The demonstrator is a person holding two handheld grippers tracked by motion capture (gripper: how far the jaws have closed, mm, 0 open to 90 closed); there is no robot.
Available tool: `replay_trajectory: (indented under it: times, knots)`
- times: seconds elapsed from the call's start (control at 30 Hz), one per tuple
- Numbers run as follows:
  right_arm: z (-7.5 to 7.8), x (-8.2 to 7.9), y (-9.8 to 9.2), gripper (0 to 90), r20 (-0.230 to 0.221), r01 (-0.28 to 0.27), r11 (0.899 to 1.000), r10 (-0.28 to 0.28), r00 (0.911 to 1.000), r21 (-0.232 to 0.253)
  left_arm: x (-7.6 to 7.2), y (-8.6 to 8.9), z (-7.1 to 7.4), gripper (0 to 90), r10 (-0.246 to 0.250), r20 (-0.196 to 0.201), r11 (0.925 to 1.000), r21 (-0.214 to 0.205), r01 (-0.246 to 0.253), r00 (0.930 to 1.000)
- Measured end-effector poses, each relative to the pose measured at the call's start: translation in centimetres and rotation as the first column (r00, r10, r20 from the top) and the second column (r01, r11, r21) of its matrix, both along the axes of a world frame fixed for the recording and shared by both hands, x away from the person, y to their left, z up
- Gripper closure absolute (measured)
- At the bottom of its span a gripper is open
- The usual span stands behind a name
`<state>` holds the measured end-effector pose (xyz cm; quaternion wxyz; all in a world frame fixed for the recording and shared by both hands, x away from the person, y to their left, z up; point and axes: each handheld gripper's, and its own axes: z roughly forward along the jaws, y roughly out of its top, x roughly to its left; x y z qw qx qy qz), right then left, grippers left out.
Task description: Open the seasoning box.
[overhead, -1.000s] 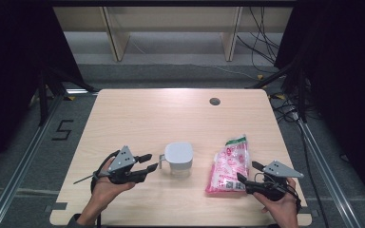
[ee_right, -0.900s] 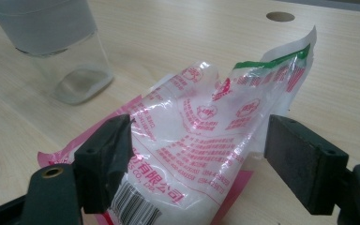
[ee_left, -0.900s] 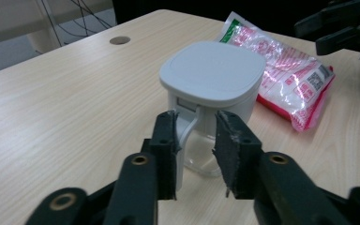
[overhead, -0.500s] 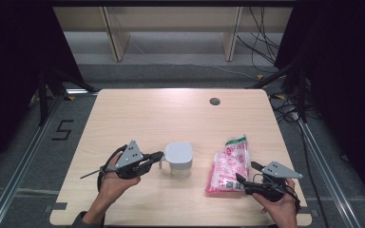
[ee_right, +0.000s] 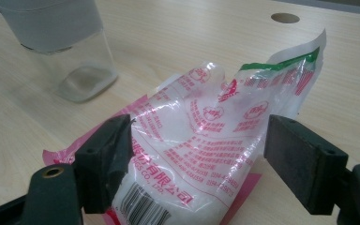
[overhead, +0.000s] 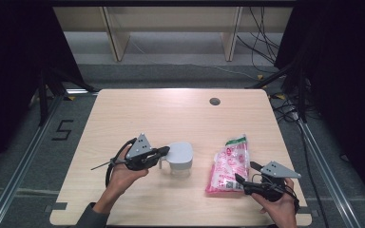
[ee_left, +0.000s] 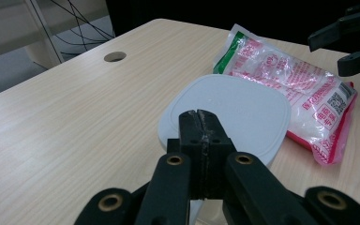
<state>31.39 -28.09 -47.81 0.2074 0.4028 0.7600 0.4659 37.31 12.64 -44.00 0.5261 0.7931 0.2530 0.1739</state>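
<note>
Status: early, nothing has really moved yet.

Left gripper [overhead: 164, 152]: clamped fully, pads flat against each other. In the left gripper view its tips [ee_left: 199, 117] sit at the near rim of the white lid [ee_left: 243, 108]. I see nothing between the pads, so I can't tell whether they've pinched a thin tab or just closed on air. From the high view the tips touch the left side of the container [overhead: 180, 159], which stands upright on the table [overhead: 171, 109] directly in front of the jaws.

Done so far, as far as I can judge: both grippers are placed, one per item. The lid is still on and the container looks empty through its clear wall.

Bag [overhead: 228, 164]: pink and white pouch, lying flat. It's well apart from the left gripper, beyond the container, and just ahead of the right gripper.

Right gripper [overhead: 246, 172]: jaws spread wide, straddling the bag's near barcode end [ee_right: 206, 136]. The left jaw is at or touching the film and the right jaw stands clear of it, so there's no grip.

Left to do, my read: close the right gripper on the bag, get the lid off, then bring the bag to the container. The slack film may slip or bunch when it's clamped.
</note>
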Motion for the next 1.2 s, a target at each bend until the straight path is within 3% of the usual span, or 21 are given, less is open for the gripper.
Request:
replay_trajectory:
  times: [0.1,0.13,0.3,0.33,0.57,0.6,0.7,0.73,0.8,0.93,1.07,1.1,1.13,1.17,1.2]
  knots:
    - [0.0,0.0,0.0,24.9,0.016,0.001,1.0,0.0,0.9999,-0.009,-0.1,0.1,0.1,89.0,0.003,0.002,1.0,0.007,-0.003,1.0]
    - [0.0,0.0,0.0,24.9,0.014,0.001,1.0,0.0,0.9999,-0.014,0.1,0.2,0.1,89.0,-0.007,0.021,0.9998,0.018,0.006,0.9998]
    - [0.0,0.1,0.0,24.9,0.008,-0.005,1.0,0.005,1.0,-0.009,0.1,0.3,0.0,89.0,-0.007,0.021,0.9998,0.016,0.006,0.9997]
    - [0.1,-0.2,0.2,24.9,-0.016,0.016,1.0,-0.016,0.9998,0.006,0.1,0.3,0.0,89.0,-0.009,0.023,0.9999,0.015,0.009,0.9997]
    - [0.2,0.2,0.6,25.2,0.021,-0.009,1.0,0.009,0.9997,0.003,-0.1,0.4,-0.1,89.0,0.007,0.002,1.0,-0.001,-0.007,1.0]
    - [0.3,0.1,0.9,25.2,0.003,0.006,1.0,-0.006,1.0,0.02,0.0,0.5,-0.1,89.0,-0.001,0.016,1.0,0.009,0.001,0.9999]
    - [0.4,0.4,1.4,26.7,0.022,-0.019,1.0,0.019,0.9996,0.008,-0.1,0.5,-0.2,89.0,0.004,0.012,1.0,-0.008,-0.004,0.9999]
    - [0.4,0.3,1.8,27.5,0.008,-0.019,1.0,0.019,0.9998,0.01,-0.1,0.5,-0.2,89.0,0.005,0.012,1.0,-0.009,-0.005,0.9999]
    - [0.4,0.7,2.4,28.5,0.036,-0.051,0.999,0.052,0.998,-0.003,-0.1,0.5,-0.2,89.0,0.006,0.01,0.9999,-0.01,-0.006,0.9999]
    - [0.5,0.6,4.0,34.3,0.031,-0.081,0.997,0.081,0.9962,-0.016,-0.1,0.5,-0.3,89.0,0.003,0.004,0.9998,-0.018,-0.003,1.0]
    - [0.8,1.1,5.3,41.8,0.08,-0.124,0.992,0.127,0.9887,-0.032,0.0,0.6,-0.2,89.0,-0.006,0.02,0.9999,-0.009,0.006,0.9998]
    - [0.9,1.3,5.6,43.9,0.085,-0.137,0.99,0.14,0.9866,-0.038,-0.1,0.6,-0.3,89.0,0.004,0.003,0.9997,-0.023,-0.004,1.0]
    - [0.9,1.3,6.0,45.7,0.063,-0.139,0.99,0.141,0.988,-0.028,0.0,0.6,-0.3,89.0,0.001,0.002,0.9996,-0.027,-0.001,1.0]
    - [0.9,1.6,6.2,48.8,0.08,-0.153,0.987,0.156,0.9846,-0.038,-0.1,0.6,-0.3,89.0,0.003,0.001,0.9996,-0.028,-0.003,1.0]
    - [1.0,1.5,6.6,52.0,0.064,-0.151,0.988,0.152,0.9863,-0.024,-0.1,0.6,-0.3,89.0,0.004,0.01,0.9998,-0.021,-0.004,0.9999]
